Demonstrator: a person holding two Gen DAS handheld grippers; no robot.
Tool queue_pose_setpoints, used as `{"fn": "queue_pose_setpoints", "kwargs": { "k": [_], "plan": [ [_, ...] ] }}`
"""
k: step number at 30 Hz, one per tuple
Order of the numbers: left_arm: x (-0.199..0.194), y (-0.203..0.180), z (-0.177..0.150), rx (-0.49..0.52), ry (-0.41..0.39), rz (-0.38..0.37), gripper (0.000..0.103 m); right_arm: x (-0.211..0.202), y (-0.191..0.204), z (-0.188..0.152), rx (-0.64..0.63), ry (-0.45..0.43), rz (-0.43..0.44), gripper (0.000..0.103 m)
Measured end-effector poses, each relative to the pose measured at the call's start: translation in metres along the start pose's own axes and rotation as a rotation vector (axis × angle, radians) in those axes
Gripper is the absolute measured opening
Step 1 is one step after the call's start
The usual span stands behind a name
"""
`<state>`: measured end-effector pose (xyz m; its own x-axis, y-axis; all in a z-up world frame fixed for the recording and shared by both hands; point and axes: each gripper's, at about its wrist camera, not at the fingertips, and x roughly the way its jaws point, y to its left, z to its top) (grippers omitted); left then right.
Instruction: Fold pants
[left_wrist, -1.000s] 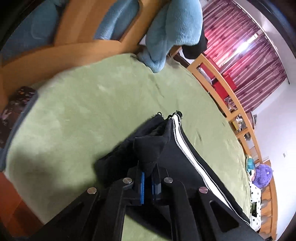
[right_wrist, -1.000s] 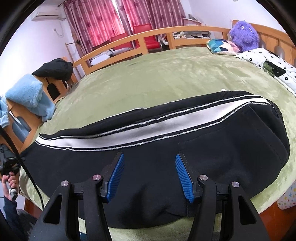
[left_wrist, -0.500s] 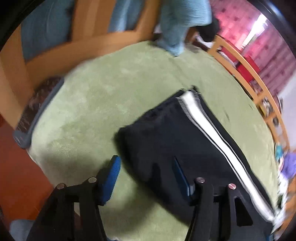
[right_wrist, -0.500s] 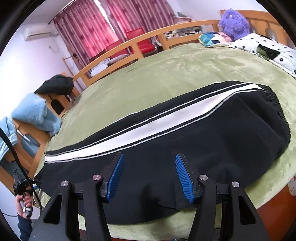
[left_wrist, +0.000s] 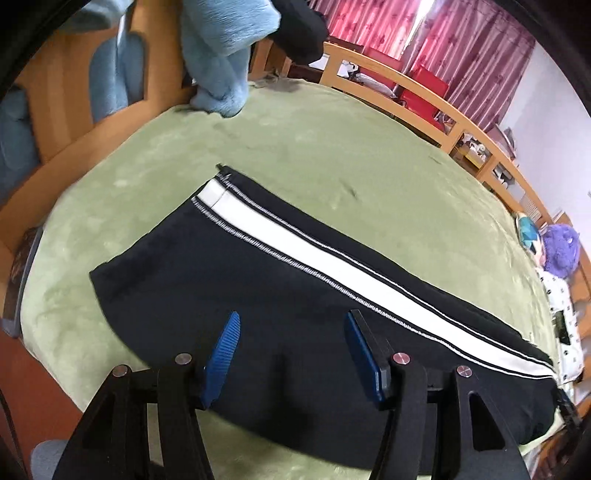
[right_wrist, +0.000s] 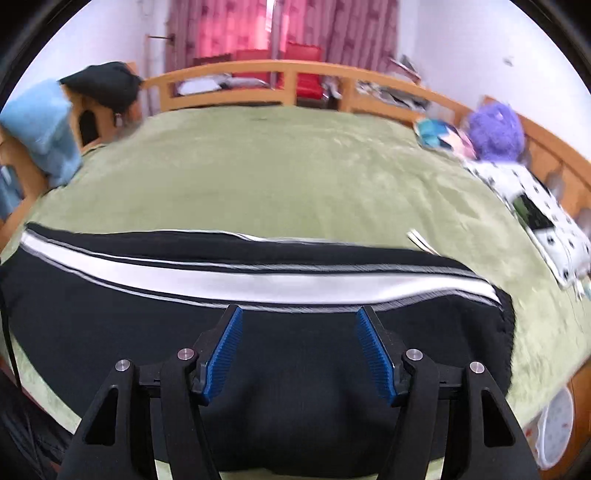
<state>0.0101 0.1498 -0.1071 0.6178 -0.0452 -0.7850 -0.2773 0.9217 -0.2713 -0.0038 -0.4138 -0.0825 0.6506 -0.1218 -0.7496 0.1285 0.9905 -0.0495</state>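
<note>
Black pants with a white side stripe lie flat along the near edge of the green bed, legs together. In the left wrist view the cuff end is at the upper left and the waist runs off to the lower right. My left gripper hovers above the leg part, open, with nothing between its blue pads. In the right wrist view the pants stretch across the frame, waistband at the right. My right gripper hangs over the black cloth just below the stripe; its jaws are opening and hold nothing.
A wooden bed rail runs along the far side, red curtains behind it. Blue blankets hang over the frame at the cuff end. A purple plush toy, a patterned cushion and a spotted white cloth lie near the waist end.
My left gripper let go of the bunched cuff, opened and drew back toward the middle of the leg; the pants now lie flat. My right gripper rose slightly and its jaws widened.
</note>
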Motion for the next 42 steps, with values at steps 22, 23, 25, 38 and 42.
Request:
{"fn": "queue_pose_setpoints", "kwargs": {
  "k": [22,23,25,38,42],
  "plan": [
    [0.025,-0.113,-0.025,0.088,0.105,-0.118,0.059,0.073,-0.2,-0.108,0.922,0.063,0.325,0.083],
    [0.027,-0.113,-0.024,0.091,0.108,-0.112,0.059,0.077,-0.203,-0.107,0.95,0.056,0.331,0.084],
    [0.034,-0.114,-0.024,0.083,0.12,-0.099,0.059,0.086,-0.209,-0.1,0.994,0.037,0.359,0.081],
    [0.048,-0.128,-0.02,0.078,0.106,-0.119,0.059,0.031,-0.208,-0.007,0.599,-0.153,0.235,0.021],
    [0.049,-0.113,-0.015,0.086,0.106,-0.093,0.059,0.086,-0.217,-0.038,0.605,0.079,0.153,0.025]
  ]
}}
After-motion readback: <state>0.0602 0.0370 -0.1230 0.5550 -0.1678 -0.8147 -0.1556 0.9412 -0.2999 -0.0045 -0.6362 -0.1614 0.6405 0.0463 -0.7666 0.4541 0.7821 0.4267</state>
